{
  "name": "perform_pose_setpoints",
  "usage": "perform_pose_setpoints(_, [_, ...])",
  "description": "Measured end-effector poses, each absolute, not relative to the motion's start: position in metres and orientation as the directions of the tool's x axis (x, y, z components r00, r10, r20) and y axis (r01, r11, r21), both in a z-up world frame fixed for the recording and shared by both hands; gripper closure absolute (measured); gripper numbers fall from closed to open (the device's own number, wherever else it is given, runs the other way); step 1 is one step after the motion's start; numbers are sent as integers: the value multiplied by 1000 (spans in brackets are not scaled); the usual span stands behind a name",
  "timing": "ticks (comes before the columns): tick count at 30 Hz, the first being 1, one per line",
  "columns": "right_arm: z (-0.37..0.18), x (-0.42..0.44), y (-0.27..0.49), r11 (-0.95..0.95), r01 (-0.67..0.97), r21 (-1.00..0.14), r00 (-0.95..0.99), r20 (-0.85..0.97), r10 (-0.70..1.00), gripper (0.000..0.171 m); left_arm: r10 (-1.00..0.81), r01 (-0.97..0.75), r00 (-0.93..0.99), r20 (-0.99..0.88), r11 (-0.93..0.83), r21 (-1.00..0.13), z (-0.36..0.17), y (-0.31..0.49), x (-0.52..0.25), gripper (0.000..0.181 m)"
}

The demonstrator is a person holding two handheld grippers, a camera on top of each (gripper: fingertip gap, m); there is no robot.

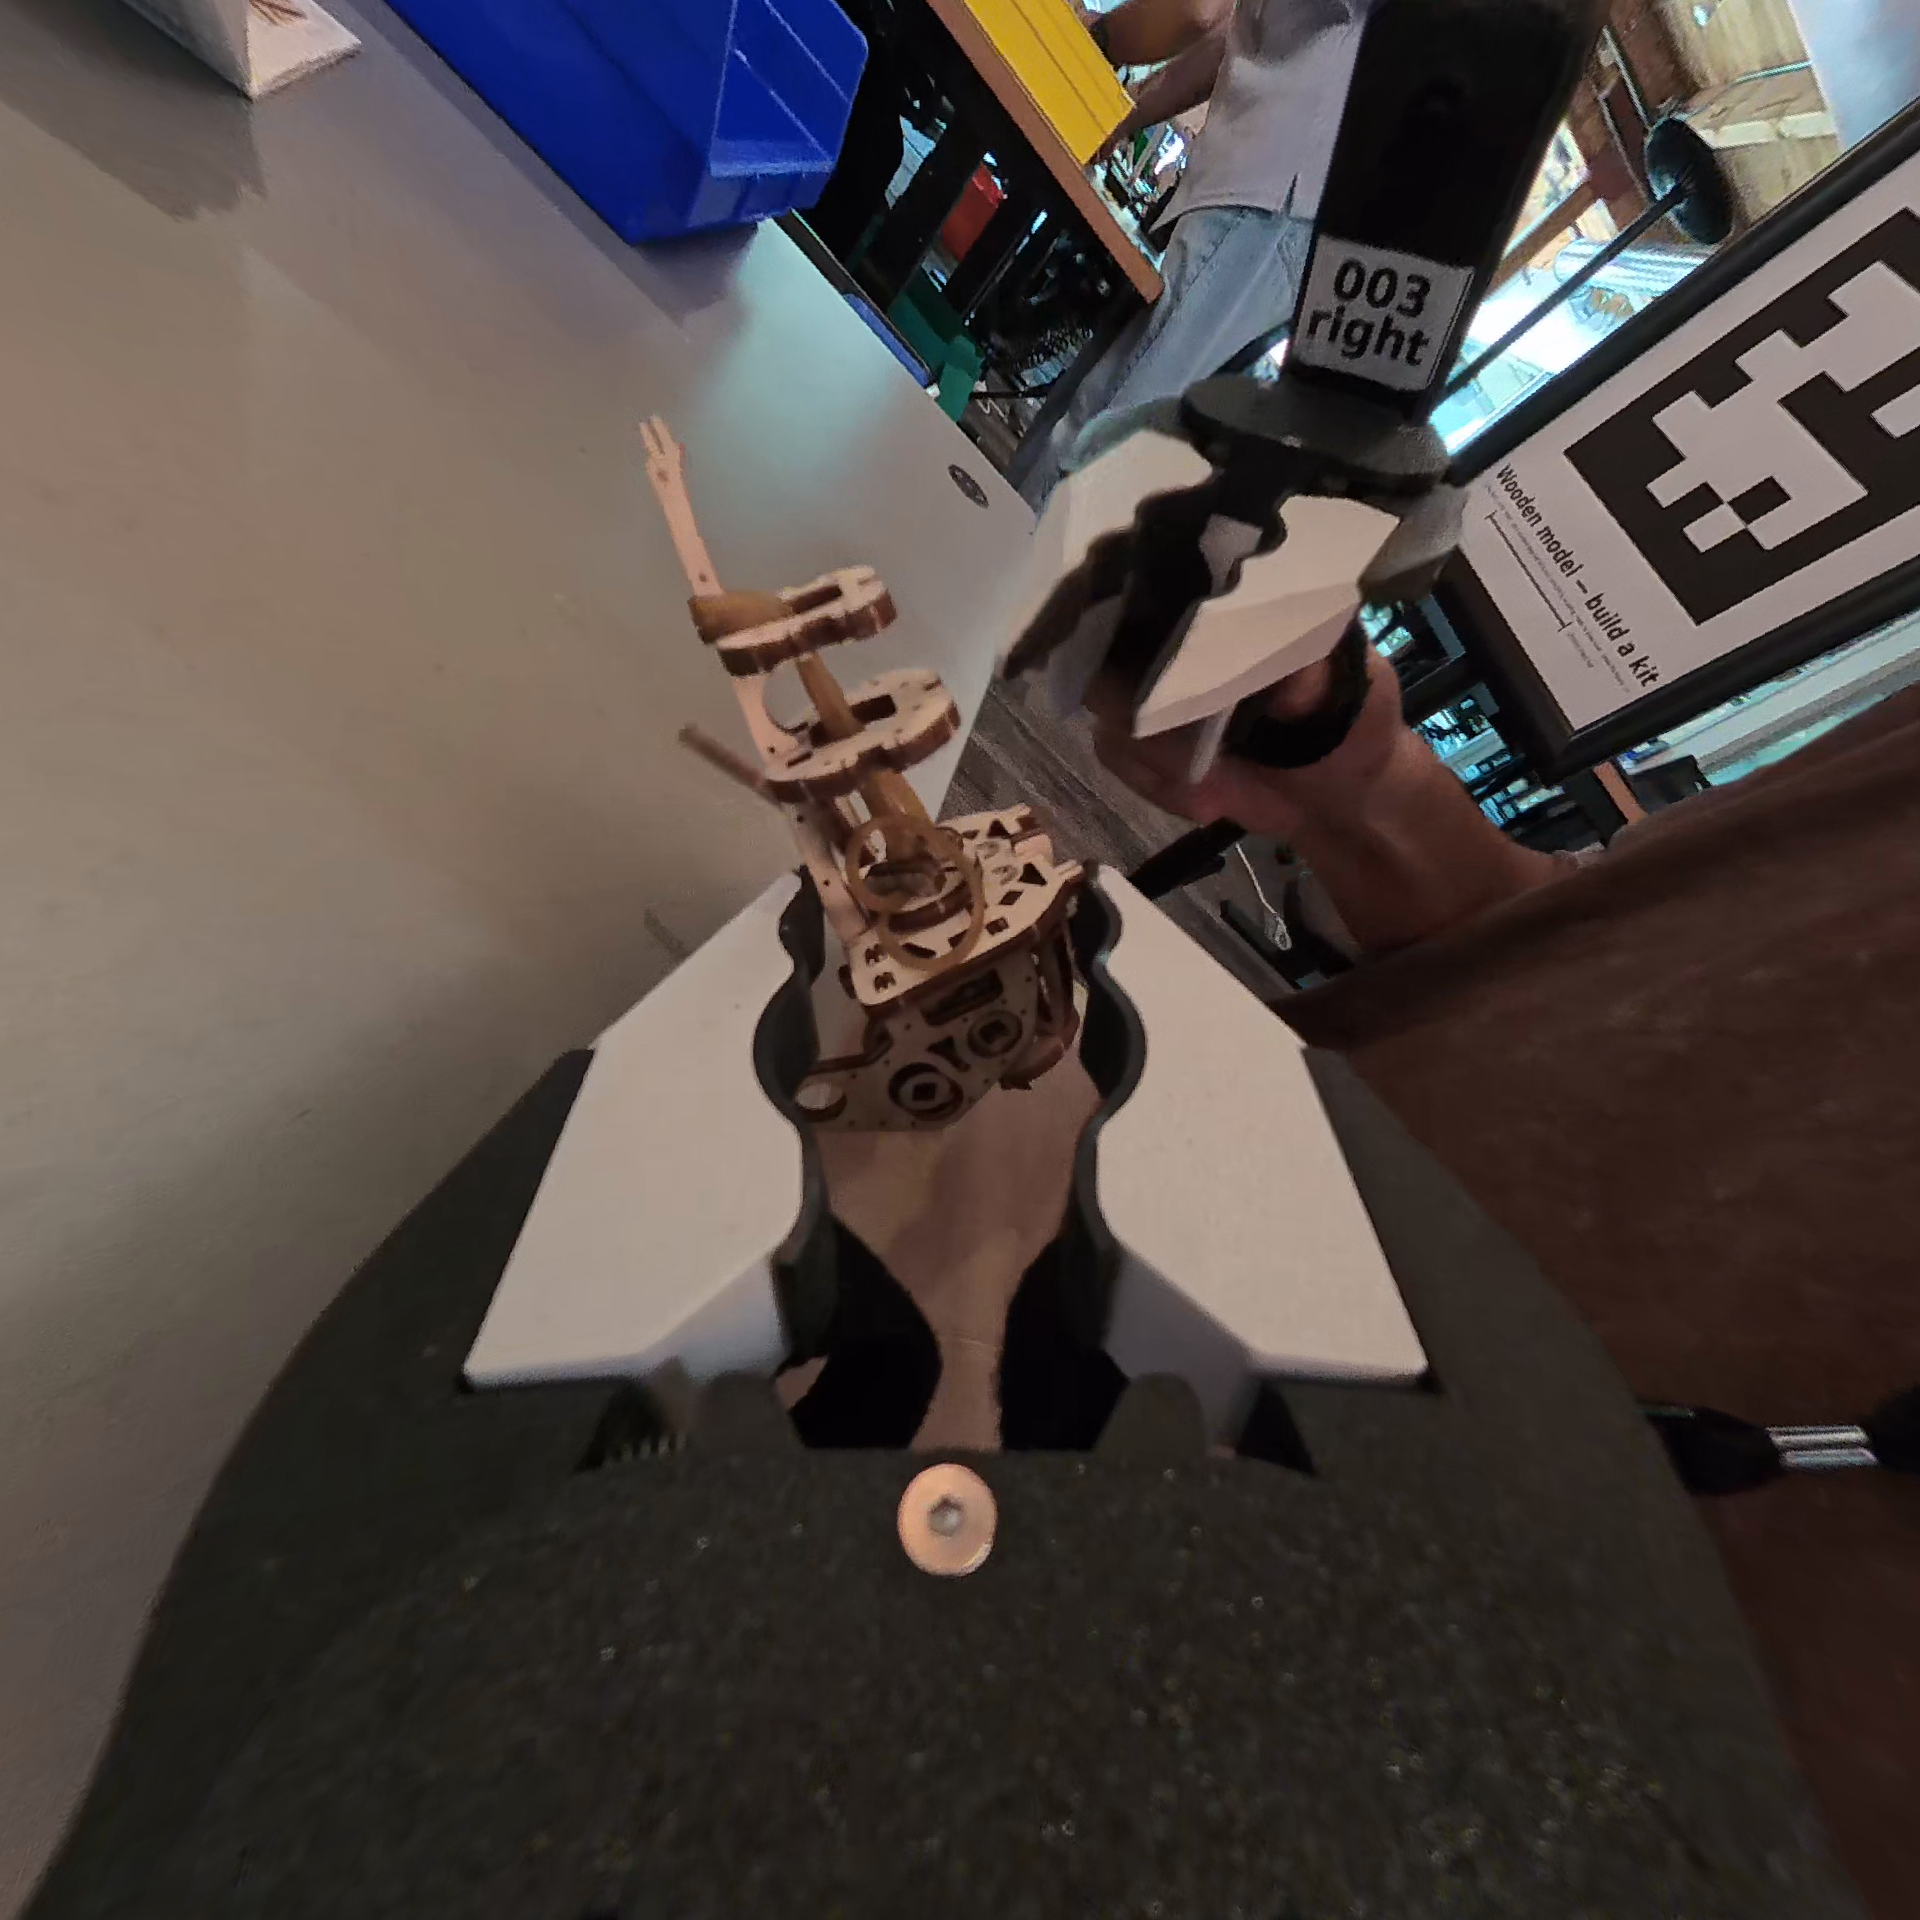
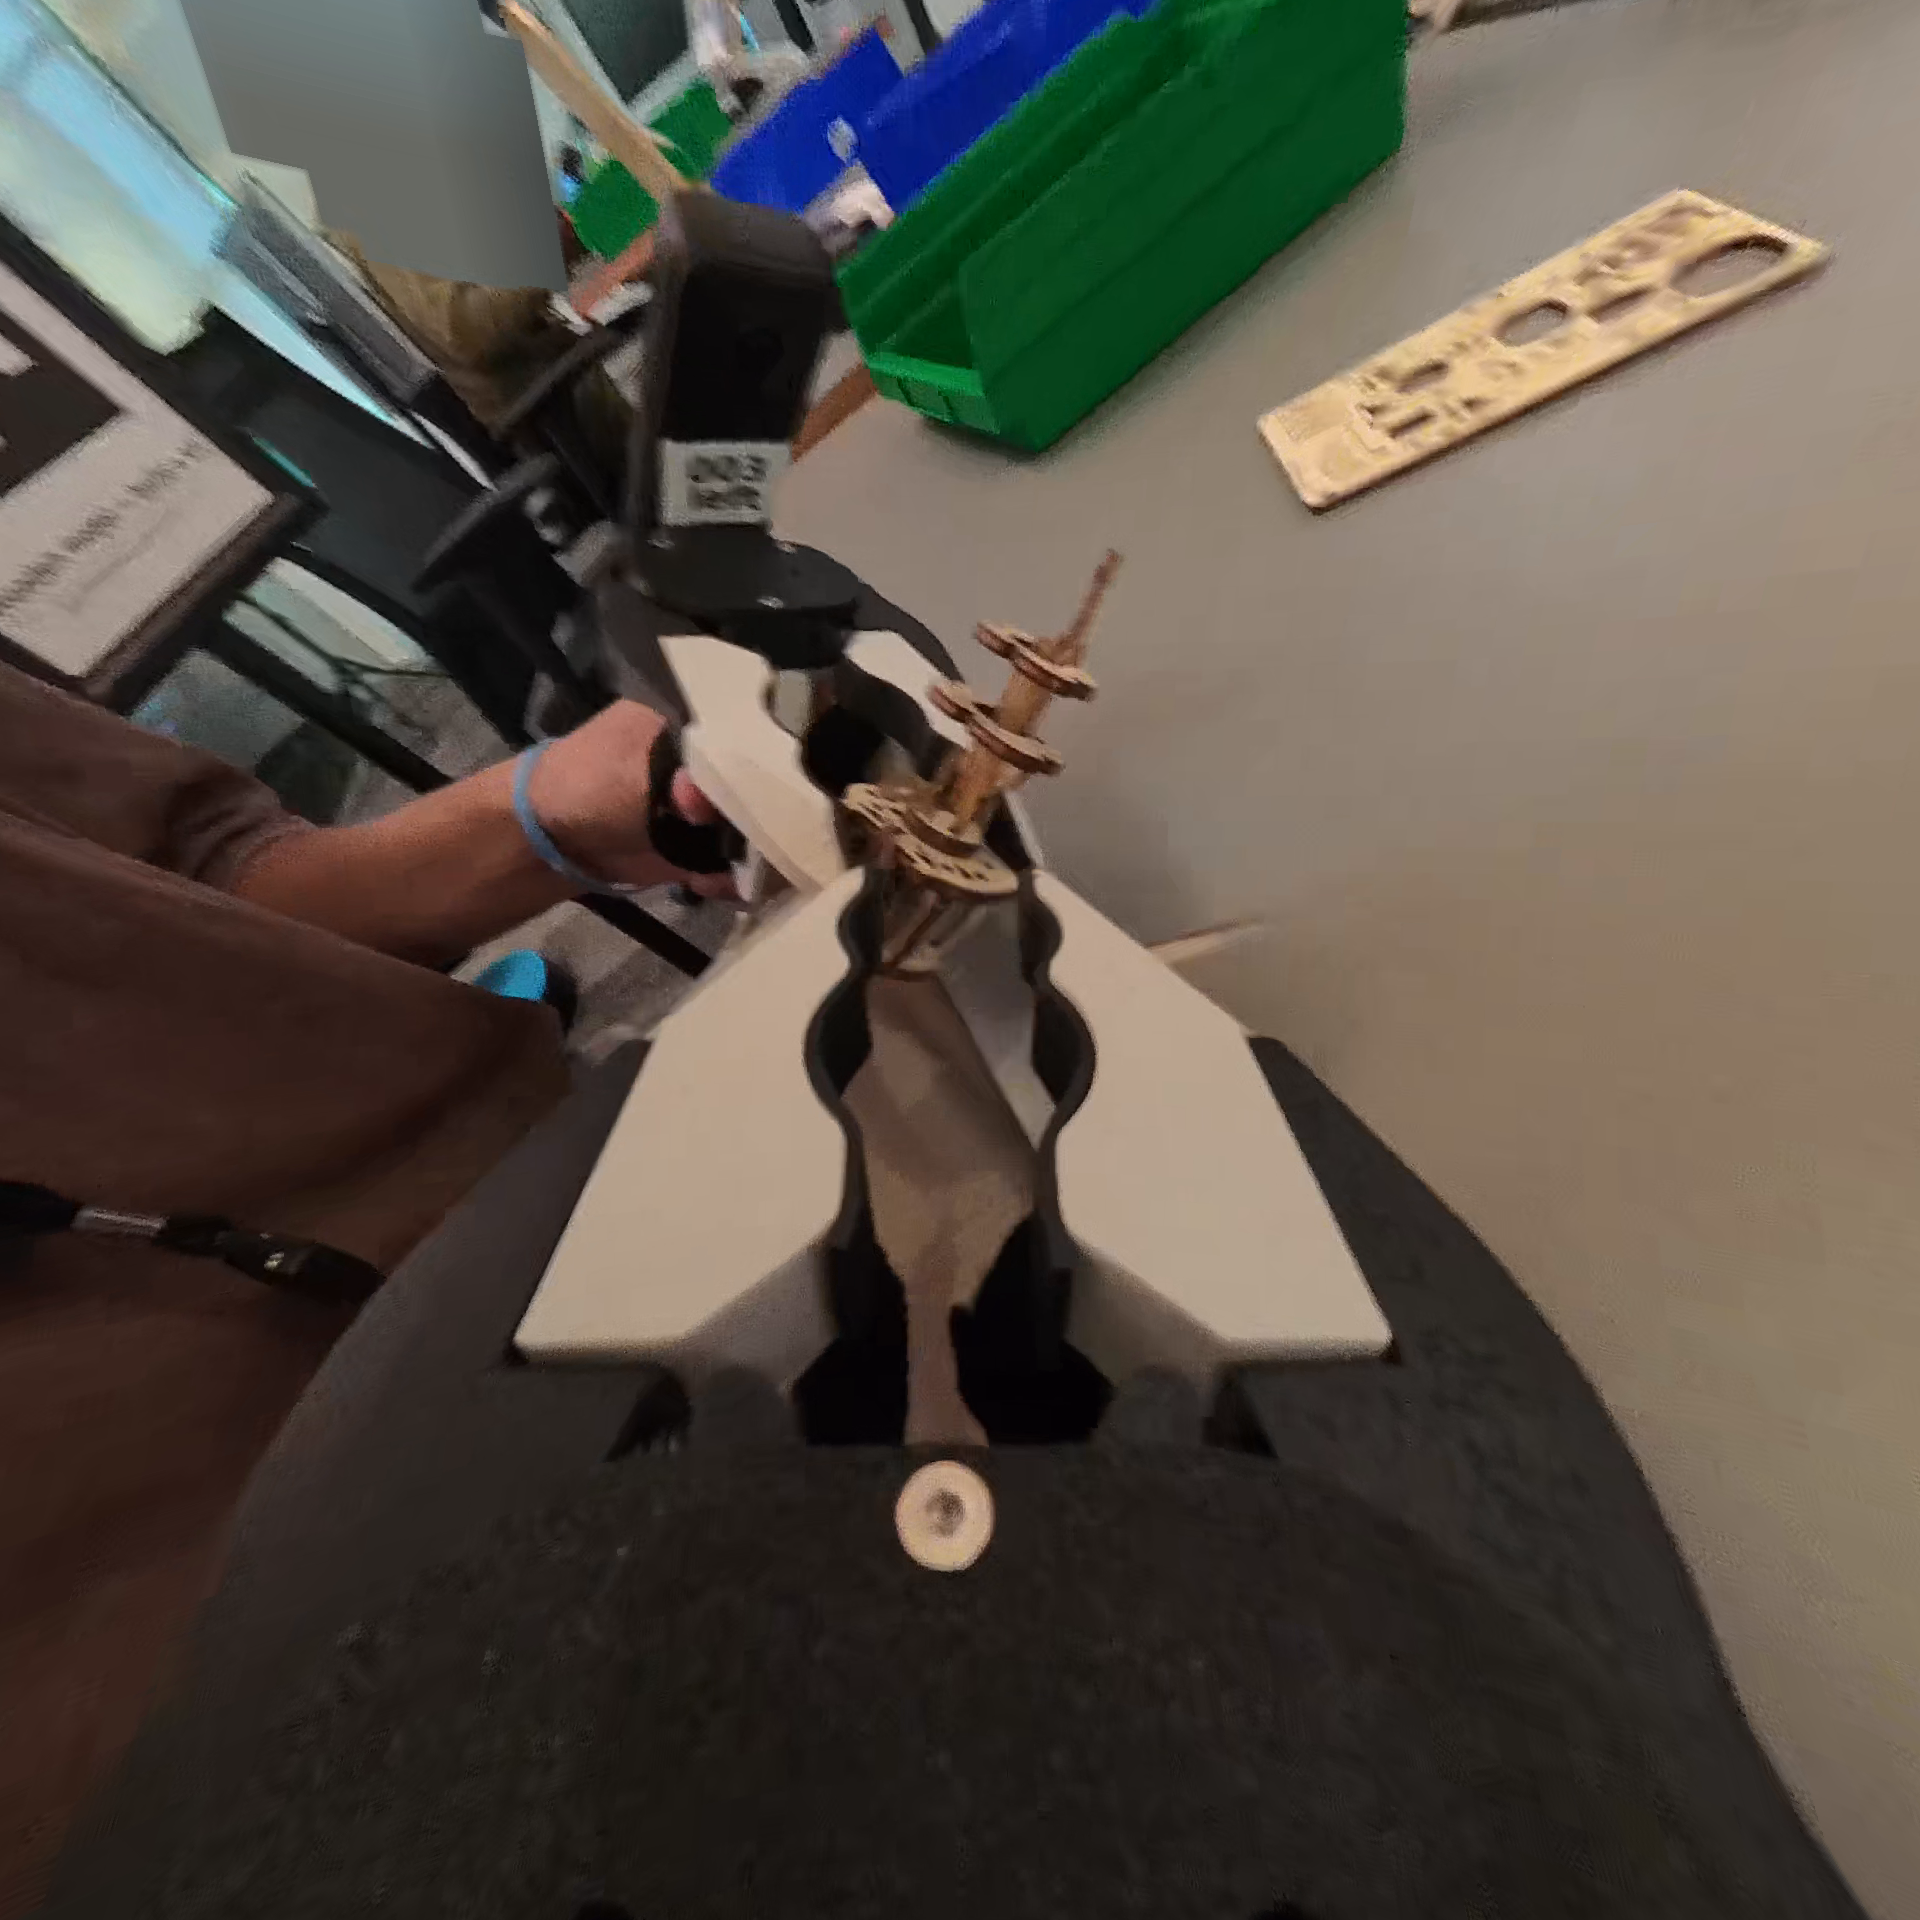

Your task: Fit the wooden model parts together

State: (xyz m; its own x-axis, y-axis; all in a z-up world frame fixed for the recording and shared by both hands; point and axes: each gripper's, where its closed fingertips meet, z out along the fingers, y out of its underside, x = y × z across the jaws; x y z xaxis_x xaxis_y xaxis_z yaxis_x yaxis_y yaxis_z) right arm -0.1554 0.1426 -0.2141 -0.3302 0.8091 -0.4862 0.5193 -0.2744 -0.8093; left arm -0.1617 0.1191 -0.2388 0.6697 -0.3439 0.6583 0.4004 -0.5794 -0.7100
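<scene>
My left gripper (image 1: 940, 904) is shut on the wooden model (image 1: 935, 987) and holds its perforated body off the grey table (image 1: 260, 623). A mast with two flat lobed plates (image 1: 831, 665) rises from the body, and a rubber band (image 1: 914, 883) is looped at its base. In the right wrist view the model (image 2: 977, 790) stands just past my right gripper (image 2: 940, 894), held by the left gripper (image 2: 925, 831). My right gripper is open with nothing between its pads. In the left wrist view it (image 1: 1086, 670) hangs to the upper right of the model, apart from it.
A punched-out wooden parts sheet (image 2: 1538, 353) lies on the table at the far right. A green bin (image 2: 1122, 239) and a blue bin (image 1: 644, 104) stand at the table's back. A framed sign (image 1: 1714, 468) stands beside the table. A thin wooden stick (image 2: 1205, 940) lies near my right finger. Across from one pair of fingers to the other is roughly 4 cm.
</scene>
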Motion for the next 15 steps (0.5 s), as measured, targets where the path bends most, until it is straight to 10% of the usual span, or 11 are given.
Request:
perform_pose_setpoints(7, [-295,-151,184,-52,753,-656,-230,-337,913,127,-216,301,829,515,-604,-738,-267,113,-200,135])
perform_pose_setpoints(15, [-307,-126,194,-275,686,-674,184,-205,961,136,-143,342,850,507,-583,-737,-260,114,-199,135])
